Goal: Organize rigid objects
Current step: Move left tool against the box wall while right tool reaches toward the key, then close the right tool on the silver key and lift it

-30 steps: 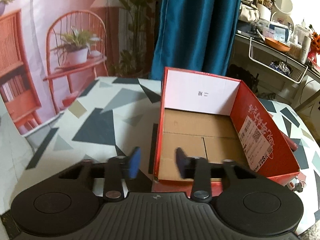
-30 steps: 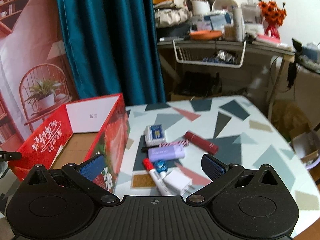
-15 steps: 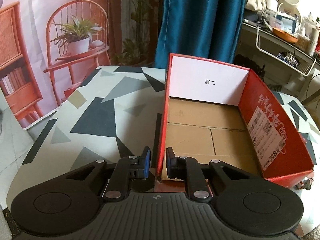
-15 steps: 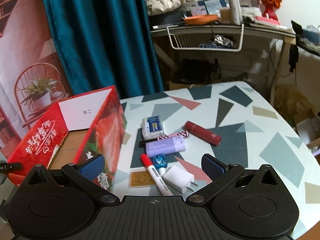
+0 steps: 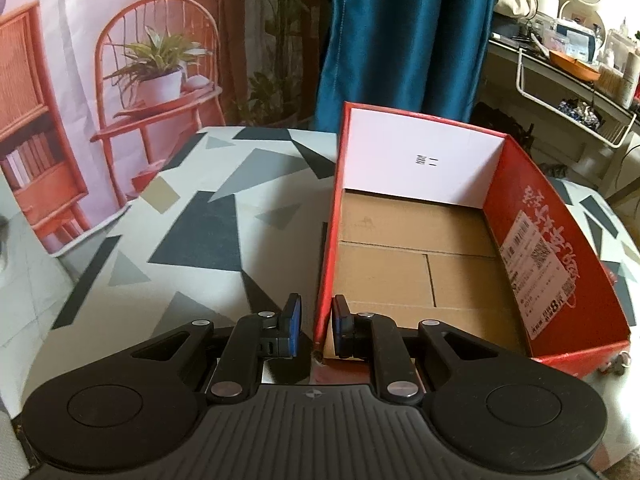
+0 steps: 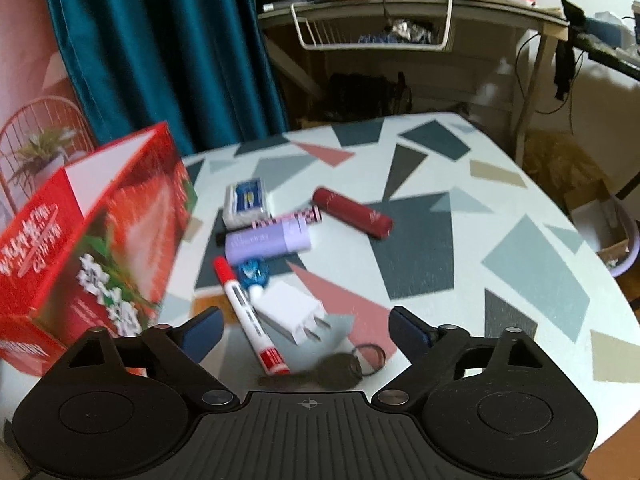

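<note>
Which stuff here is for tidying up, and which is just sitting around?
For the job:
- red cardboard box, its wall pinched by the left gripper
- red-capped white marker
- white plug charger
- lilac case
- dark red tube
- right gripper, closing over them

Just there:
- teal curtain
- white wire basket

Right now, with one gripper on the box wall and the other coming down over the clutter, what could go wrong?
The left gripper pinches only the near corner of the red cardboard box, so the thin wall could buckle or the box pivot. The right gripper, jaws closing with nothing pinched yet, spans both the red-capped white marker and the white plug charger; it could catch both.
</note>
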Action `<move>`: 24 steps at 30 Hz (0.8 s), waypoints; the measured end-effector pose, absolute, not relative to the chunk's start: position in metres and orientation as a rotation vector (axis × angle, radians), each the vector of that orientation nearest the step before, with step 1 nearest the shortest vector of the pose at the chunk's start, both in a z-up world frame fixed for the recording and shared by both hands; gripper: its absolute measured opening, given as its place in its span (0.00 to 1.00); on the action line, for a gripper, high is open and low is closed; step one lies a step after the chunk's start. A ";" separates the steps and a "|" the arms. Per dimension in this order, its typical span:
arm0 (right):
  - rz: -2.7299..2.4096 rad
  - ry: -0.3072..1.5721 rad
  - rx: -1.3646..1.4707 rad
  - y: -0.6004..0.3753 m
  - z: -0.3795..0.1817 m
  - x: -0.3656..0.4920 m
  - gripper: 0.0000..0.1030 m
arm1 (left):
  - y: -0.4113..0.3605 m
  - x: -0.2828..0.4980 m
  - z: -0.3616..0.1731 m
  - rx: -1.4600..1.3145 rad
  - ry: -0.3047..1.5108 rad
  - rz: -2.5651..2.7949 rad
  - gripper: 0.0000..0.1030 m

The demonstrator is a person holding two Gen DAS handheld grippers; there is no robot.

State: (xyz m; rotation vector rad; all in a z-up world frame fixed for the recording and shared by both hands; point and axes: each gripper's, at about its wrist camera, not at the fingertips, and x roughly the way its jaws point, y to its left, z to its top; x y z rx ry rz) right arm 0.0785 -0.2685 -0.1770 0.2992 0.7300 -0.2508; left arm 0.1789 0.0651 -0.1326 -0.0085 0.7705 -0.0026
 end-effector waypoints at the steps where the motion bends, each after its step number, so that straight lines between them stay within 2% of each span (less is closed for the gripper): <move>1: -0.247 0.741 0.297 -0.269 -0.180 0.080 0.77 | 0.066 0.179 -0.132 -0.006 0.770 0.006 0.17; 7: -0.197 0.813 0.258 -0.257 -0.193 0.088 0.67 | 0.069 0.178 -0.132 -0.024 0.768 0.021 0.17; 21: -0.298 0.907 0.245 -0.269 -0.216 0.082 0.69 | 0.072 0.175 -0.132 -0.050 0.761 0.010 0.17; 23: -0.285 0.920 0.264 -0.270 -0.221 0.081 0.70 | 0.072 0.174 -0.133 -0.049 0.758 0.012 0.17; 24: -0.276 0.922 0.273 -0.269 -0.222 0.080 0.75 | 0.072 0.174 -0.133 -0.050 0.757 0.013 0.17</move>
